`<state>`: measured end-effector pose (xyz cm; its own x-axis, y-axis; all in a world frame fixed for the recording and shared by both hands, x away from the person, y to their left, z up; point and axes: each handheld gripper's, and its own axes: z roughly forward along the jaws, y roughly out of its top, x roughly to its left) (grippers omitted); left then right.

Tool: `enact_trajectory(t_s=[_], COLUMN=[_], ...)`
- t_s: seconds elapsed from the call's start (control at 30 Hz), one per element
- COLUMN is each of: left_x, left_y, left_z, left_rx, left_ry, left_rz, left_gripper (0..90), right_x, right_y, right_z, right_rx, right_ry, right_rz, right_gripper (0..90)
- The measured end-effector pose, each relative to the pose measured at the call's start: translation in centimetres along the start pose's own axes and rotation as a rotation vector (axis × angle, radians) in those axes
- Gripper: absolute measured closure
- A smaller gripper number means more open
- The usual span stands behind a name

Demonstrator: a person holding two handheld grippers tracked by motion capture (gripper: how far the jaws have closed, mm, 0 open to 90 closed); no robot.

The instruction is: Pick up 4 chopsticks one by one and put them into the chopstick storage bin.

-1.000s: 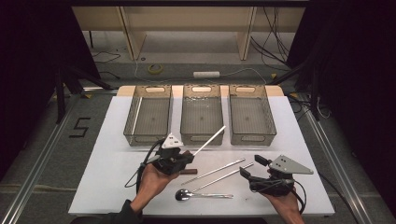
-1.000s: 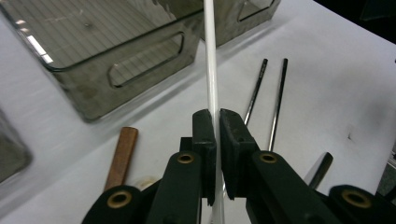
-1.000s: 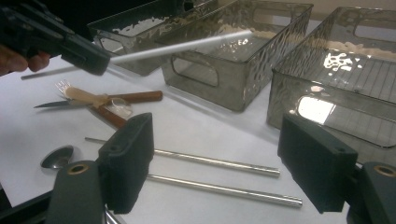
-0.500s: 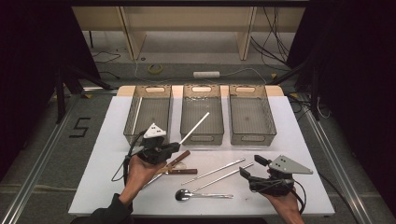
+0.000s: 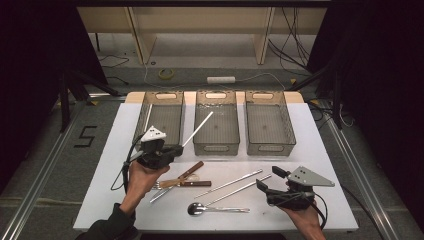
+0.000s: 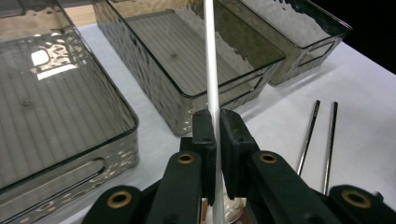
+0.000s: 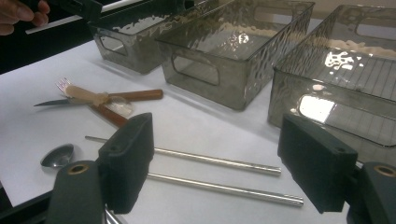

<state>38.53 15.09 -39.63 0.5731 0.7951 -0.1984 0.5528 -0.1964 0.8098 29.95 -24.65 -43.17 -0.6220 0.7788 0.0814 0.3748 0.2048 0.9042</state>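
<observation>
Gripping a white stick (image 5: 197,129) between its closed jaws, the left gripper (image 5: 172,149) hangs above the desk (image 5: 320,150) just in front of the left bin (image 5: 161,117). In the left gripper view the stick (image 6: 211,70) runs straight up from between the black pads (image 6: 204,135) and crosses over the middle bin (image 6: 187,60). From above, its free end reaches over the near left part of the middle bin (image 5: 216,120), while the held end sits near the gap between the left and middle bins. The three bins stand in a row along the far edge of the desk, the right bin (image 5: 266,122) last.

Near the front right corner, the right gripper (image 5: 267,181) rests low with its jaws spread wide, holding nothing. In its own view the two pads (image 7: 128,158) stand well apart, and two metal sticks (image 7: 219,175) lie on the desk between them. On the desk's middle, toward the front edge, lie those metal sticks (image 5: 232,184), a spoon (image 5: 210,209), and two wooden-handled pieces (image 5: 185,179) crossed over each other.
</observation>
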Motion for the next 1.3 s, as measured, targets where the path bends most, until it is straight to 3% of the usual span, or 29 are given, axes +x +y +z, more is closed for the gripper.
enact_trajectory(t_s=[0.47, 0.7, 1.3], left_x=[2.6, 5.1, 11.1], left_y=[1.0, 1.8, 3.1], left_z=[-0.3, 0.1, 2.5], left_rx=[-0.028, -0.036, -0.021], left_ry=[0.05, 0.098, 0.169], left_rz=[-0.042, -0.077, -0.179], left_gripper=[84.8, 84.8, 84.8], right_x=[0.0, -0.1, -0.3], right_y=[0.0, -0.1, -0.2], right_z=[0.0, 0.1, 0.1], right_rx=[0.002, 0.006, 0.007], right_ry=[0.001, -0.002, -0.01], right_rz=[0.003, 0.005, 0.014], right_gripper=[27.9, 27.9, 27.9])
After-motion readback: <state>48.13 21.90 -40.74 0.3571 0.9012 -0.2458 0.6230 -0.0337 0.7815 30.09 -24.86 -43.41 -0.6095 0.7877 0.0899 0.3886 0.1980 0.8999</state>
